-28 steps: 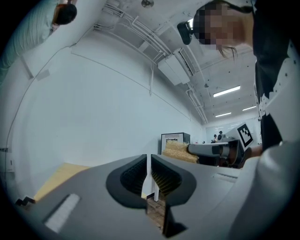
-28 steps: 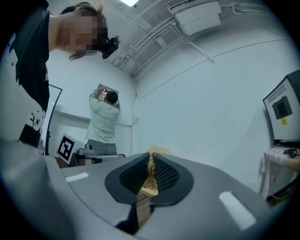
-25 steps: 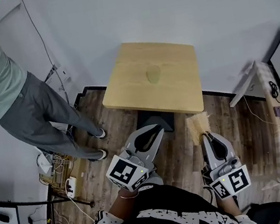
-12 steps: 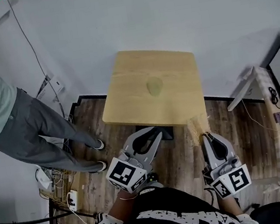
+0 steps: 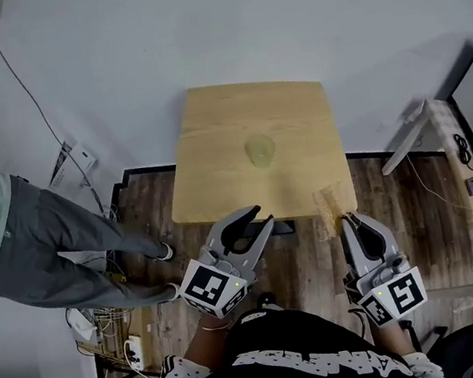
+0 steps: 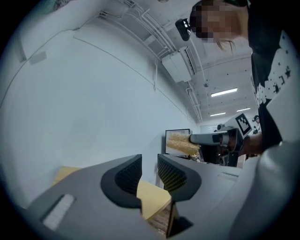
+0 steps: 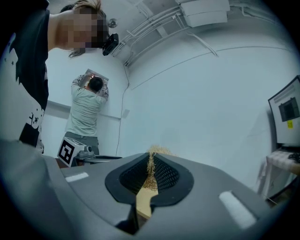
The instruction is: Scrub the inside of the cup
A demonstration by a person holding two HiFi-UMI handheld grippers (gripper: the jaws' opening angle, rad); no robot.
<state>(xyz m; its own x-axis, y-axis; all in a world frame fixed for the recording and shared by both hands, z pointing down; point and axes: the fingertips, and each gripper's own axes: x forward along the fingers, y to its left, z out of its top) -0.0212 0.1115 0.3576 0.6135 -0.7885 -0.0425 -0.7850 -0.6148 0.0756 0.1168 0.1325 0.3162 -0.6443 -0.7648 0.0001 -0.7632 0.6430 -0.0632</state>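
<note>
Your left gripper [image 5: 260, 216] has its 2 jaws a little apart, having just been opening, with nothing between them. The cup [image 5: 260, 150] stands upright on the wooden table [image 5: 217, 178], ahead of that gripper and well apart from its tips. Your right gripper [image 5: 348, 222] is clamped on a straw-coloured fibre scrubber [image 5: 331, 206], which sticks out past its tips, with the cup ahead of it and off to its left.
</note>
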